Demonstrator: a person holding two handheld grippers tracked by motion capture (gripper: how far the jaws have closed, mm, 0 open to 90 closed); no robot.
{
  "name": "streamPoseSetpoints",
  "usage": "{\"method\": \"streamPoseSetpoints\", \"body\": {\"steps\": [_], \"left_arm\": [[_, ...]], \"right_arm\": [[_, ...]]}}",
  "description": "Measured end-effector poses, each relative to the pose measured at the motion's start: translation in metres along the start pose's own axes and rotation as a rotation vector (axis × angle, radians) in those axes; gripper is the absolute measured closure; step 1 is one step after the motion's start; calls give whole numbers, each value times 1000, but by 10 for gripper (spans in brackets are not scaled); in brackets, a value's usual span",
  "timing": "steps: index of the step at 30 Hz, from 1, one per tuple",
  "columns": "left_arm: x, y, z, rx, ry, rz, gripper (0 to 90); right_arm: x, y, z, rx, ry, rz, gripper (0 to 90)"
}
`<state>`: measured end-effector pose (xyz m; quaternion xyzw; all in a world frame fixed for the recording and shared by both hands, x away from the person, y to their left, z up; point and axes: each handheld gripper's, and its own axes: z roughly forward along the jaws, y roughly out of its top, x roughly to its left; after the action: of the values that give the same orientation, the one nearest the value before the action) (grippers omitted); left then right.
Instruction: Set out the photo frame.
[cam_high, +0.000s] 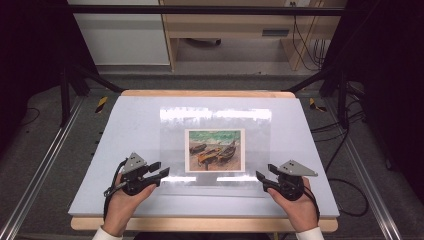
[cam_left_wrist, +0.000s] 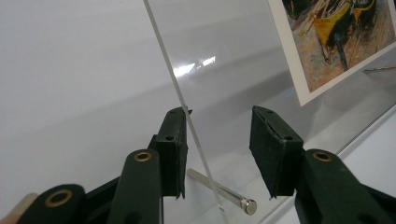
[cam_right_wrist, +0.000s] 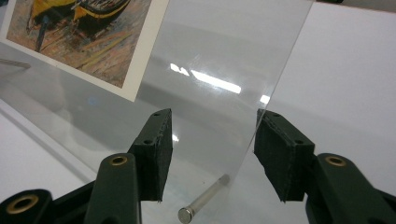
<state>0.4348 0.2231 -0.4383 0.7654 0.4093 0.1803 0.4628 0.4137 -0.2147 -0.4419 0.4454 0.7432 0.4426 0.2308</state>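
1. A pale grey table (cam_high: 130, 130) fills the middle of the high view, with a bare wooden rim along its far and near edges; wide open surface lies left, right and beyond the work, with nothing standing on it.
2. A clear acrylic sheet (cam_high: 260, 145) rests near the table's centre; its near edge runs between the two grippers; its far edge catches bright glare.
3. A print of beached boats (cam_high: 215, 150), white-bordered, sits in the middle of the sheet, well inside its edges.
4. The left gripper (cam_high: 161, 170), held in the person's left hand (cam_high: 122, 200), points at the sheet's near left corner; in the left gripper view the sheet's side edge passes between the jaws, close by one pad; the jaws stand partly open, not pressing.
5. The right gripper (cam_high: 261, 178), in the right hand (cam_high: 300, 205), meets the near right corner; the sheet's edge runs between its parted jaws, close by one pad; nothing is clamped.
6. A small metal pin (cam_left_wrist: 224, 192) lies under each corner, just ahead of the jaws.
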Motion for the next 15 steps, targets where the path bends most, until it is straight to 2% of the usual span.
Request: {"method": "streamPoseSetpoints", "body": {"steps": [15], "left_arm": [[-2, -4, -5, 12, -2, 21, 603]], "right_arm": [[2, -4, -7, 1, -6, -13, 541]]}}
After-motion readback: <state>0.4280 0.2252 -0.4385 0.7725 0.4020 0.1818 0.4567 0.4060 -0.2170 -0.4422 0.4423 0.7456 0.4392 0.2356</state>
